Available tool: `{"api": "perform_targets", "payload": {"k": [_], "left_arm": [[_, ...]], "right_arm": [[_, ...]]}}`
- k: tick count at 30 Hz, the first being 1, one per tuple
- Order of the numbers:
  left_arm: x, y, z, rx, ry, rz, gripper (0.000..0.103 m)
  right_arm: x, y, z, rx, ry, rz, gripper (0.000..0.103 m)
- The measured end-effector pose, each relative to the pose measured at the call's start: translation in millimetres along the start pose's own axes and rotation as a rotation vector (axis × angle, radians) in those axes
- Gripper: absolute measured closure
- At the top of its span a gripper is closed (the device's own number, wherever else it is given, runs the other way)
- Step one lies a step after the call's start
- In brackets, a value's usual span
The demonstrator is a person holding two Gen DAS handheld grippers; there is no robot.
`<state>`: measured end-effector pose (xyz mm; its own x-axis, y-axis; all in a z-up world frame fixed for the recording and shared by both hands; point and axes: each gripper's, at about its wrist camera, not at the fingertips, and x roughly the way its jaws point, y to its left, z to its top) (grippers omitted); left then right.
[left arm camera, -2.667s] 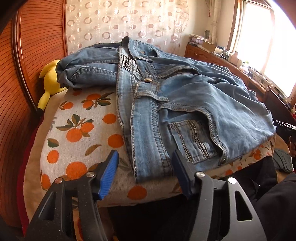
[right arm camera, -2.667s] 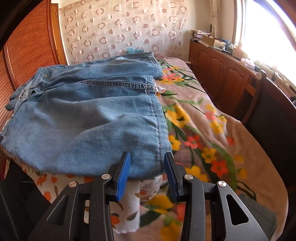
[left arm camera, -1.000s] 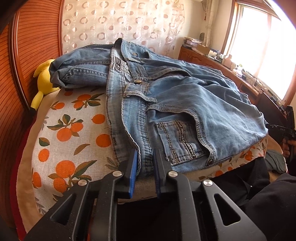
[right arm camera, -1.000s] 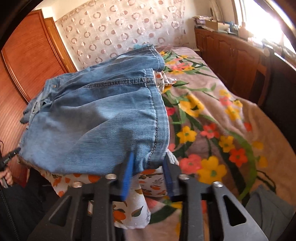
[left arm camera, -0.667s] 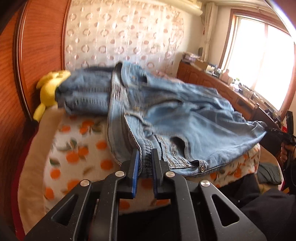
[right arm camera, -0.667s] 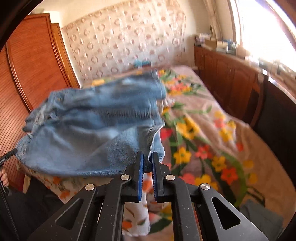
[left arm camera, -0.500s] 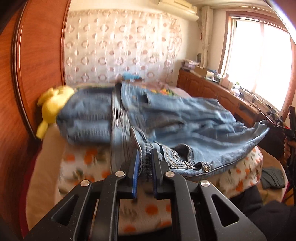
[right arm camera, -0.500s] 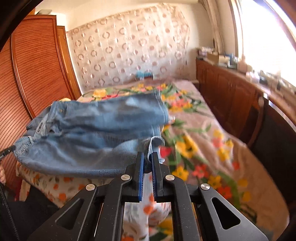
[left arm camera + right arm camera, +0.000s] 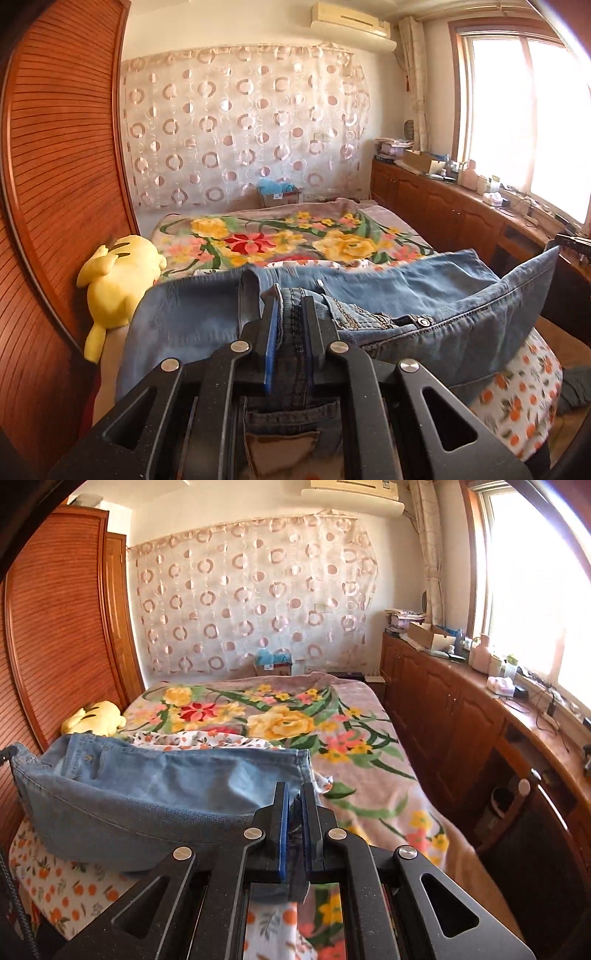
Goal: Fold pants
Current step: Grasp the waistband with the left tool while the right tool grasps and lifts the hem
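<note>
Only left wrist view shows the jeans [image 9: 424, 295] waistband rivet [image 9: 423, 321].

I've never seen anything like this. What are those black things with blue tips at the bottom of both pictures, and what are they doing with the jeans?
There is no machine here: a person holds a hand-held claw in each hand, and each claw has a wide-angle camera looking forward along its two fingers. One picture comes from the left claw, the other from the right claw. Both are clamped shut on the near edge of the blue jeans: the left at the waistband end, the right at the leg end. That edge is lifted off the bed, so the denim sags between the two claws. Beneath lies an orange-print cloth over a floral blanket, with a yellow plush toy by the wooden wardrobe.
</note>
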<state>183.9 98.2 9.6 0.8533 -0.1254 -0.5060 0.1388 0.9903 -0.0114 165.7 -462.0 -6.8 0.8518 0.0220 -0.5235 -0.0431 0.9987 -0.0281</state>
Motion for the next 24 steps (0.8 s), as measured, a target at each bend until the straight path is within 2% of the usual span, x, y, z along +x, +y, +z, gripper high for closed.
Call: {"api": "perform_targets", "payload": {"k": [12, 16, 24], "left_arm": [[103, 19, 49, 0.013, 0.077, 0.043, 0.09], [135, 24, 58, 0.019, 0.114, 0.05, 0.09], [185, 27, 53, 0.047, 0.206, 0.057, 0.09]], "right_arm": [[119, 25, 49, -0.064, 0.152, -0.03, 0.097], [145, 27, 63, -0.081, 0.185, -0.032, 0.097], [192, 25, 60, -0.095, 0.259, -0.018, 0.097]]}}
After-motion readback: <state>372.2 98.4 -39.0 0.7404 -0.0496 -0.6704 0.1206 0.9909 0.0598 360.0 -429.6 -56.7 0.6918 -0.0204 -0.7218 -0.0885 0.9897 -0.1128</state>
